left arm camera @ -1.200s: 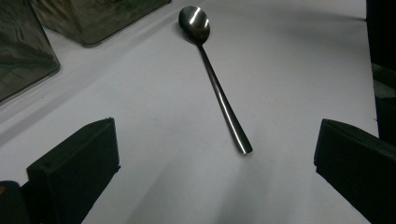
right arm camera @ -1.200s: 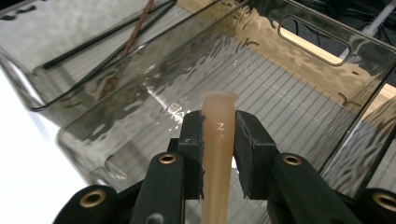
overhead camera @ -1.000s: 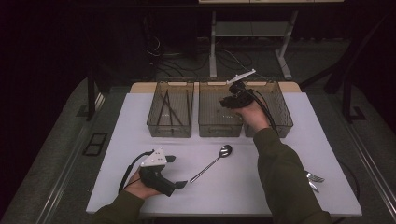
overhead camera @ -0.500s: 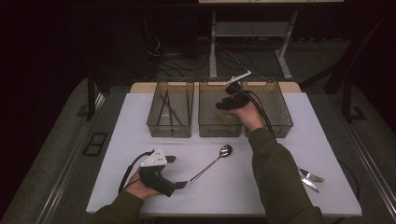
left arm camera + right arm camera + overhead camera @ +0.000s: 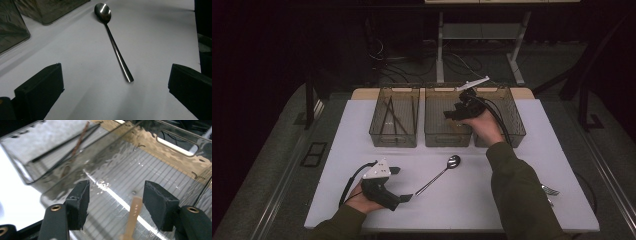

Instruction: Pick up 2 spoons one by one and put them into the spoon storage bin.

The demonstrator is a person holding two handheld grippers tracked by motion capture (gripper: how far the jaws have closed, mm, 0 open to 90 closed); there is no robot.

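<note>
**Three bins, one spoon on the desk, a wooden stick in the middle bin**

Three clear bins stand in a row at the far edge of the white desk (image 5: pixel 552 150): the left bin (image 5: pixel 394 122), the middle bin (image 5: pixel 447 120) and the right bin (image 5: pixel 504 120).

The left bin holds a few thin dark sticks (image 5: pixel 392 117); their exact number cannot be told.

The right tongs (image 5: pixel 454 114) hang over the middle bin. Their jaws have just been opening and stand apart, clamped on nothing. Just below them, in the right gripper view, one flat wooden stick (image 5: pixel 132 218) lies in that bin, free of both pads.

One metal spoon (image 5: pixel 439 174) lies on the desk in front of the bins, bowl toward them.

The left tongs (image 5: pixel 401 184) rest low on the desk near the spoon's handle end, jaws wide apart and empty.

One fork (image 5: pixel 549 190) lies near the desk's right edge.
</note>
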